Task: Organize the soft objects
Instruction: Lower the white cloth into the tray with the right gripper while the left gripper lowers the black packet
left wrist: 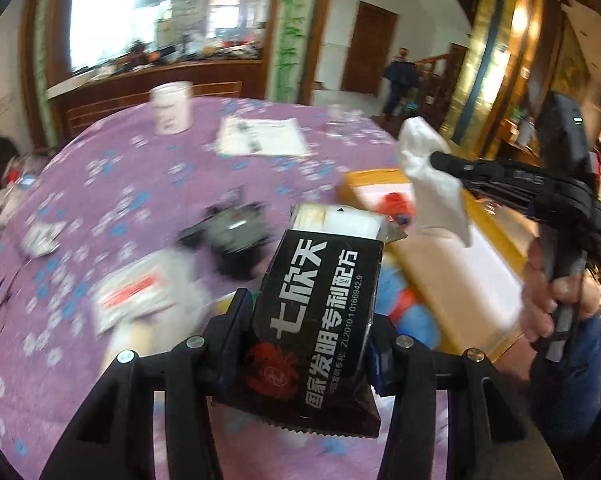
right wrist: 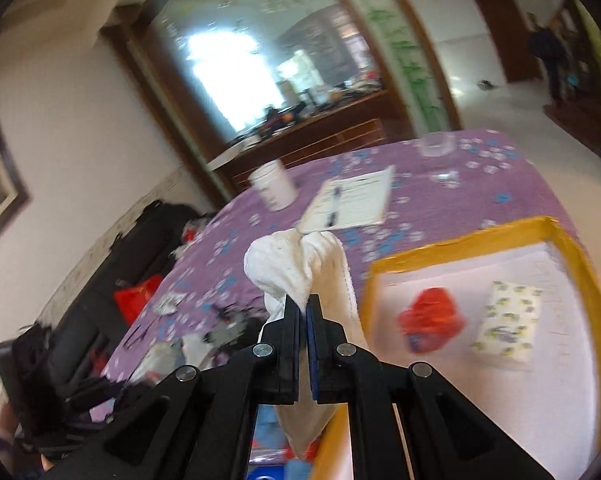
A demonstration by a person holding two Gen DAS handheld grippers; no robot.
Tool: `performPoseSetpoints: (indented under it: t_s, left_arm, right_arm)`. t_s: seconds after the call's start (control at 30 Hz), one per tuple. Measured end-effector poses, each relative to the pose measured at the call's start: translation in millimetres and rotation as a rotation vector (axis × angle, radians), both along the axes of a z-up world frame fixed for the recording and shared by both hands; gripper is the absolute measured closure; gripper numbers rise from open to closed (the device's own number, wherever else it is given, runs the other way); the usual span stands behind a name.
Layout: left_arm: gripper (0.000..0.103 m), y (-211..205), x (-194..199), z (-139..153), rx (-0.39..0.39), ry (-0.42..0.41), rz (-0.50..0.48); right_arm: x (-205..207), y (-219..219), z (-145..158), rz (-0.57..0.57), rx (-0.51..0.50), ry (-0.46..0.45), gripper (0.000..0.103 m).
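Black packet point(left wrist: 316, 320): glossy, serrated-edged, clamped by left gripper point(left wrist: 308, 344).
White cloth point(right wrist: 300, 268): soft, bunched, pinched in right gripper point(right wrist: 303, 312).
Yellow-rimmed box point(right wrist: 460, 240): contents blurred.

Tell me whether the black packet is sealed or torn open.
Torn open. The black packet, clamped in the left gripper, has its far end open, and white contents show there.

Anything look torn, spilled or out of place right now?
The black packet in the left gripper is torn open at its far end, white contents showing. The right gripper holds a white cloth. Nothing spilled.
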State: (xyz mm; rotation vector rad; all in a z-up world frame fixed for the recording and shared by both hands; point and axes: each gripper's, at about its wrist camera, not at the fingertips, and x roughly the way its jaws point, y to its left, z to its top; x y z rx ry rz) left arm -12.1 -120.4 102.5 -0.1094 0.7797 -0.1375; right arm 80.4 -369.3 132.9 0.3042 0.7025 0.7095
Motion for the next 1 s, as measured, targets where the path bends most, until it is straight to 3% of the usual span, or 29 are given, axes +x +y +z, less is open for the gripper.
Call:
performPoseSetpoints:
  t_s: [0.1,0.4,0.53,0.77,1.0]
  left_arm:
    - [0.055,-35,18,4,0.007,-0.006,-0.063]
    - [0.055,-123,64,-13,-0.010,0.042,-0.203]
    - [0.055,-142,79,-25,0.018,0.041,-0.184]
    - [0.055,-142,98,-57,-0.002,0.113,-0.153]
    - [0.055,-147,93,-60,0.045,0.076,-0.157]
  right_arm:
    - [15,-30,-2,-0.079,0.037,0.055,0.099]
    - [23,-83,6,-0.204,0.086,0.074,0.099]
    - [23,-90,6,-0.248,0.054,0.081,0.099]
    - [37,-85,-23,-0.267,-0.004,0.218,0.099]
    - [52,-75,-57,-0.252,-0.006,0.324,0.099]
